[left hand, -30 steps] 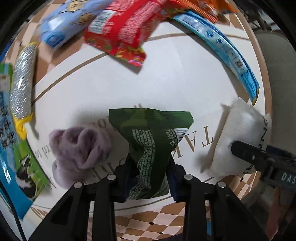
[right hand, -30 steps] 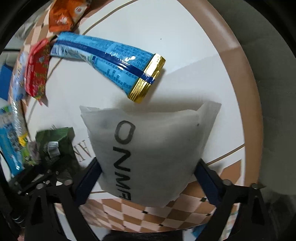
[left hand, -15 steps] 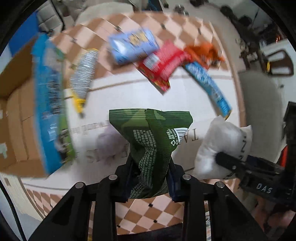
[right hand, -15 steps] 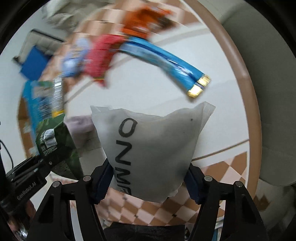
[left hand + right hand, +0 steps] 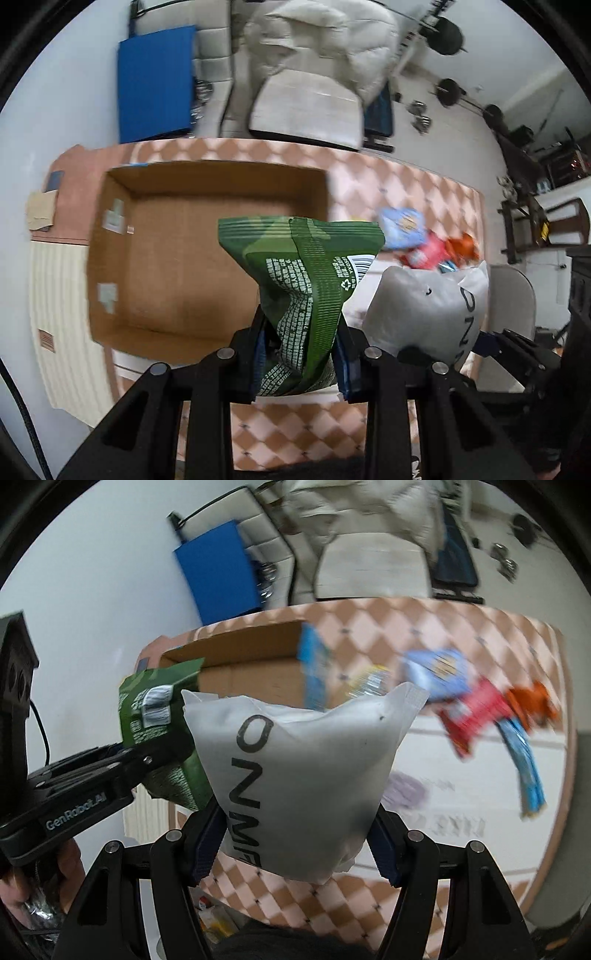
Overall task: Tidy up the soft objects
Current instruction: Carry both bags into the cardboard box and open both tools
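Observation:
My left gripper [image 5: 301,354] is shut on a green snack packet [image 5: 306,280] and holds it in the air in front of an open cardboard box [image 5: 177,258]. My right gripper [image 5: 295,845] is shut on a white soft pouch [image 5: 306,775] printed with black letters, held above the table. The pouch also shows at the right of the left wrist view [image 5: 424,306]. The green packet and left gripper show at the left of the right wrist view [image 5: 159,716].
Blue, red and orange snack packets [image 5: 476,709] and a long blue packet [image 5: 521,760] lie on the round checkered table [image 5: 406,620]. A purple fluffy thing [image 5: 406,790] lies on the white cloth. A chair [image 5: 306,103] stands behind the table.
Both grippers have lifted their loads off the table and swung left toward the cardboard box. The table items have dropped away to the right.

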A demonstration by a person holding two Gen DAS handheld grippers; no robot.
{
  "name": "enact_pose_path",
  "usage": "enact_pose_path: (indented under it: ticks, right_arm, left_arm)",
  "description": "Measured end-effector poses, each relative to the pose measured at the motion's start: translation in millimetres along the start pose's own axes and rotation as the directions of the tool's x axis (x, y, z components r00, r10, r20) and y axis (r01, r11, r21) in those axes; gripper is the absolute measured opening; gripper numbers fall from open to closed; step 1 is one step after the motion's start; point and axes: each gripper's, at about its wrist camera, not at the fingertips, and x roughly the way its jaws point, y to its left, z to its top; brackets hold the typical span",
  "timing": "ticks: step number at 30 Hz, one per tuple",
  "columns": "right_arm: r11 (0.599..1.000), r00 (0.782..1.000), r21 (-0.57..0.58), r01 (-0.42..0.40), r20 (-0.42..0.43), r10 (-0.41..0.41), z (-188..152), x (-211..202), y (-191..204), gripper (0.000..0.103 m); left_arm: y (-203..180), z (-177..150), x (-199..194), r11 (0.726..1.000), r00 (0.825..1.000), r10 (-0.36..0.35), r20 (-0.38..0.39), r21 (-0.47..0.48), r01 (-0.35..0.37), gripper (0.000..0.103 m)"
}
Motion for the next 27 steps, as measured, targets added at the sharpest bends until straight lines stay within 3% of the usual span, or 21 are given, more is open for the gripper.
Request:
enact_pose_path:
  ticks: [6,11,18,24,27]
  right_arm:
    - [0.999,0.997,-0.018,0.051,-0.063,-0.052,55.6,76.2,66.8,0.071]
    - [0.995,0.987,-0.010,0.098,-0.123,-0.099,94.4,150.4,84.7,0.071]
    - [0.990,0.974,0.009,0.141,-0.178,-0.137,123.1,212.4,91.2,0.071]
    - [0.986,0.968,0.015,0.165,-0.194,-0.159,135.6,232.3,89.2,0.071]
    - [0.986,0.964,0.005,0.167,-0.210,-0.163,136.8,236.5,93.5,0.077]
  left_arm:
    - [99.6,48.6,47.1,0.999,0.993,0.015,-0.116,-0.040,-0.020,0.028]
    - [148.9,75.2,93.3,0.997,0.979,-0.012,-0.203,-0.074,-0.003,0.028]
    - [175.4,99.9,147.8,0.991,0.952,-0.094,-0.292,-0.117,0.062,0.028]
    - [172.3,109.8,173.9,0.995,0.936,-0.094,-0.340,-0.073,0.074,0.029]
    - [170.5,108.7,174.2,0.996,0.933,-0.084,-0.349,-0.059,0.068,0.030]
